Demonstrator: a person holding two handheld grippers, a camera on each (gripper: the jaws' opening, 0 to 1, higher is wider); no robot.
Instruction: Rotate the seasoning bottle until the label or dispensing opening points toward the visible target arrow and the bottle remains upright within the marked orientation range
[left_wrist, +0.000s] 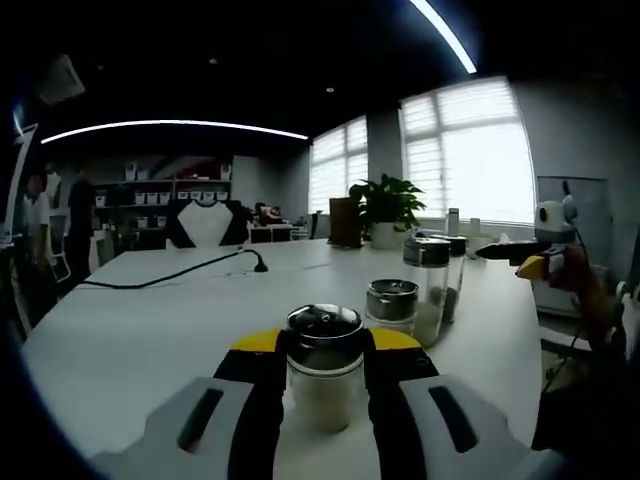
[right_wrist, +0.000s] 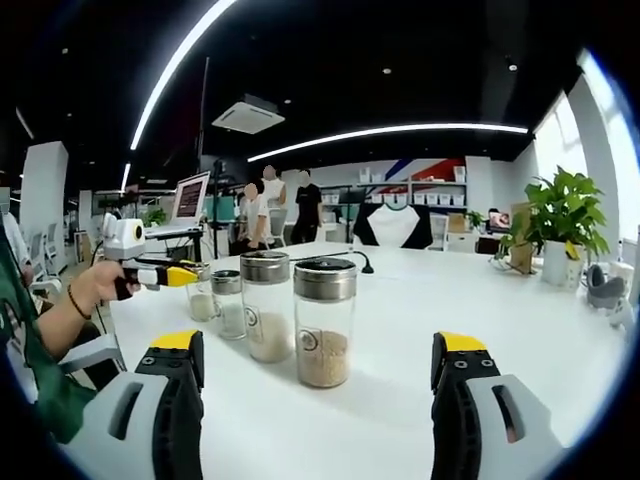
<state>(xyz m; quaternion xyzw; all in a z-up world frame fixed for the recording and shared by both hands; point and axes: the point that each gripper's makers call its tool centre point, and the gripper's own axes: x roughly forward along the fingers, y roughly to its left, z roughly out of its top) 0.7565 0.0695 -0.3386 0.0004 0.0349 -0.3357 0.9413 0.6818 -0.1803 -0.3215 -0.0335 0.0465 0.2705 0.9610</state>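
**Left gripper clamping a seasoning bottle, right gripper waiting open**

Left gripper (left_wrist: 325, 385) is gripping the seasoning bottle (left_wrist: 324, 365) — jaws pressing both sides of the glass body below its metal lid. Bottle is standing upright on the white table (left_wrist: 130, 330), pale granules inside. Right gripper (right_wrist: 318, 375) is hanging with jaws spread wide, nothing between them, facing two taller jars (right_wrist: 324, 322) just ahead, well apart from its tips. In the left gripper view, other jars (left_wrist: 430, 285) are sitting just behind and to the right of the held bottle, and the other gripper (left_wrist: 545, 262) is poking in from the right edge.

No arrow or orientation marking visible on the table; label side of the held bottle can't be made out, so how much turn is left is unclear.

Risks, as I judge them: smooth glass slipping inside the jaws during the twist, so the bottle is lagging the gripper; tilting the wrist while turning, tipping it off upright; swinging into the neighbouring short jar (left_wrist: 392, 303) close behind.
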